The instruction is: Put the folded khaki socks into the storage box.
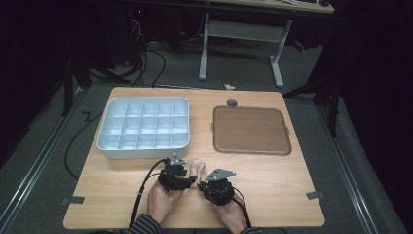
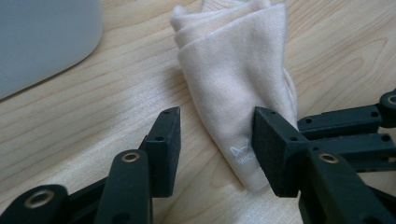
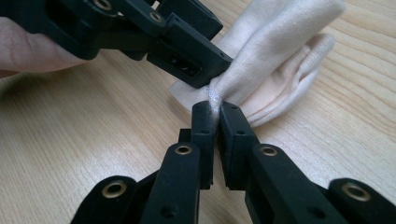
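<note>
Right gripper (image 3: 215, 108) clenched on cloth (image 3: 275, 51) edge. Left gripper (image 2: 217, 135) released, jaws astride cloth, not gripping. Tray (image 1: 109, 141) compartments bare; folding or stowing not yet done.

A: what's the cloth (image 2: 233, 70) like?
B: soft knit fabric, cream, matt; fine ribbed weave, faint printed logo near one corner; my right gripper (image 3: 215, 109) pinches a fold of it
A: jaws?
B: my left gripper (image 2: 215, 140) and the right: black matt plastic, slightly grainy; brass-looking rivets, shiny
A: table (image 1: 272, 180)?
B: light wood grain, smooth, low sheen
A: the rest?
B: compartment box (image 1: 143, 127) pale plastic, smooth, semi-gloss; tray (image 1: 251, 130) brown, matt, looks like plastic or board; can't tell which
</note>
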`<state>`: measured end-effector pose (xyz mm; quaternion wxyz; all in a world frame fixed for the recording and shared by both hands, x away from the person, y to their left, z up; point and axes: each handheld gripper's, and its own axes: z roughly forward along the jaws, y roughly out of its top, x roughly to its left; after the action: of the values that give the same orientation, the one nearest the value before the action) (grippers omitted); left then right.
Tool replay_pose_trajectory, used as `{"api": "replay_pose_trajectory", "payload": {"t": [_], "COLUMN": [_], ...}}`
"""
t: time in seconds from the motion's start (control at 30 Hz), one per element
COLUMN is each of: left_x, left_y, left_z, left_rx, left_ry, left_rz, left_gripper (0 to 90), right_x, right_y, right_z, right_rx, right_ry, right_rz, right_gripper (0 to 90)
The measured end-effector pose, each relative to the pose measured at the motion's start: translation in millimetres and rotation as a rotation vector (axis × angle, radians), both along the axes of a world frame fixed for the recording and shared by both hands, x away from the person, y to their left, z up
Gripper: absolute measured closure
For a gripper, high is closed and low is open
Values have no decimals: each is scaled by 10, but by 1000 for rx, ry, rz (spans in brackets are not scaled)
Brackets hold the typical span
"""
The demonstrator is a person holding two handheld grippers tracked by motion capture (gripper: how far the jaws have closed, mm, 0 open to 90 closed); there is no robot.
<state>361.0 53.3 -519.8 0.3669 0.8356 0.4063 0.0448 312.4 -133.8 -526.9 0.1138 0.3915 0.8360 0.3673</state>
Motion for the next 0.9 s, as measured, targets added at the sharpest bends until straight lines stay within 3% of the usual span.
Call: {"api": "replay_pose_trajectory", "payload": {"t": [0.07,0.17,0.23,0.37,0.5,0.63,0.73,0.9], "left_x": [5,4,6,26,16,-9,37,142], "left_y": [4,9,22,50,66,86,96,86], "left_z": [0,7,1,9,28,76,111,97], "left_rx": [1,0,-9,-14,-27,-78,-93,-98], "left_ry": [-2,3,0,9,-5,-40,-53,-18], "left_rz": [-6,-3,-12,-20,-15,3,35,77], "left_gripper": [528,526,527,507,470,409,395,364], "right_x": [-5,-31,-82,-92,-93,-68,-52,-47], "right_y": [15,13,-20,-102,-267,-402,-439,-541], "right_z": [9,8,37,43,46,66,69,60], "right_rx": [-8,-3,-8,-11,-8,6,9,13], "right_ry": [-10,-16,-45,-48,-51,-30,-33,-34], "right_rz": [0,-13,-18,-36,-83,-120,-135,-174], "right_gripper": [839,705,638,596,590,638,638,637]}}
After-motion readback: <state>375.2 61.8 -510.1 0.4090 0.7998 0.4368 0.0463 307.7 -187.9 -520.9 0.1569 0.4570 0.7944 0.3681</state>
